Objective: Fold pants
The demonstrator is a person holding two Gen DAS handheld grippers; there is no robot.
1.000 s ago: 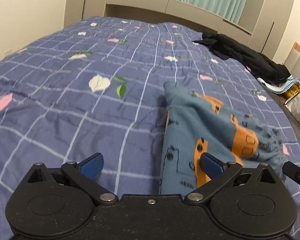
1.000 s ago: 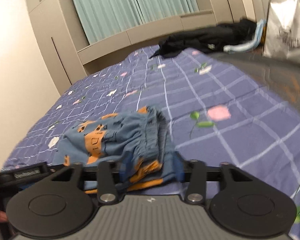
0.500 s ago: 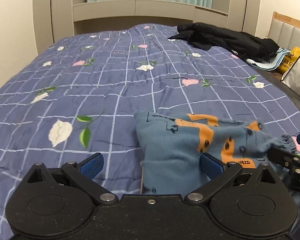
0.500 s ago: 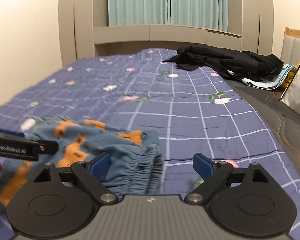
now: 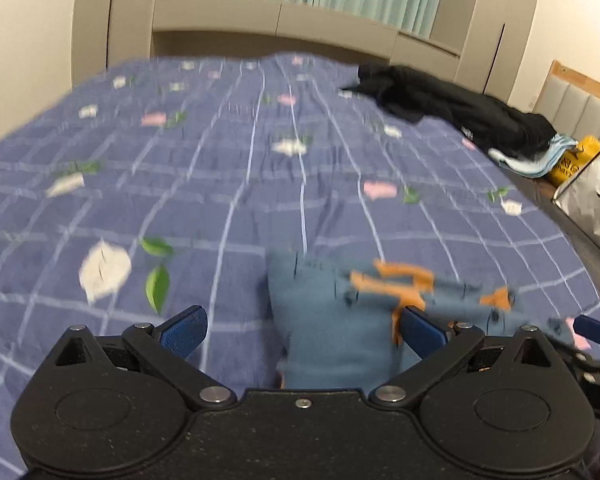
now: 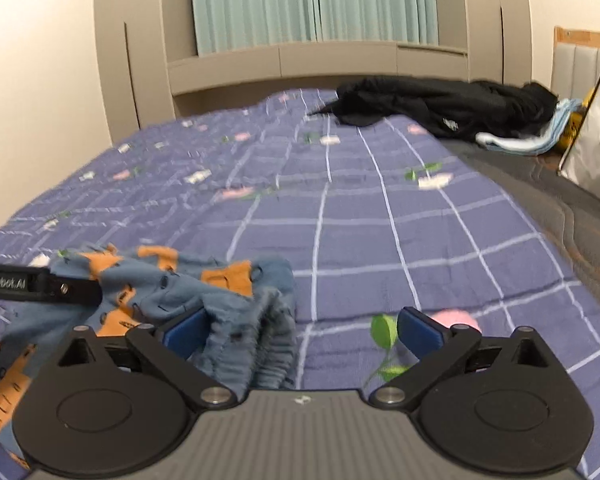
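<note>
The pants (image 6: 168, 280), small blue ones with orange patches, lie bunched on the near part of the bed (image 6: 380, 208), close in front of both grippers. The right gripper (image 6: 300, 330) has just been spreading its jaws and now stands wide apart, gripping nothing; the gathered waistband sits between the pads on the left side, against the left pad, but is not pinched. The left gripper (image 5: 302, 326) is spread wide too, with the cloth lying loose between its pads toward the right one.

The step looks like re-gripping after a release. To do it well, pick out a single clean edge, the waistband for the right jaws and the leg end for the left, rather than biting a wad of layers. Close only once each pad straddles that edge, then draw the two ends apart so the fabric lies flat before folding
</note>
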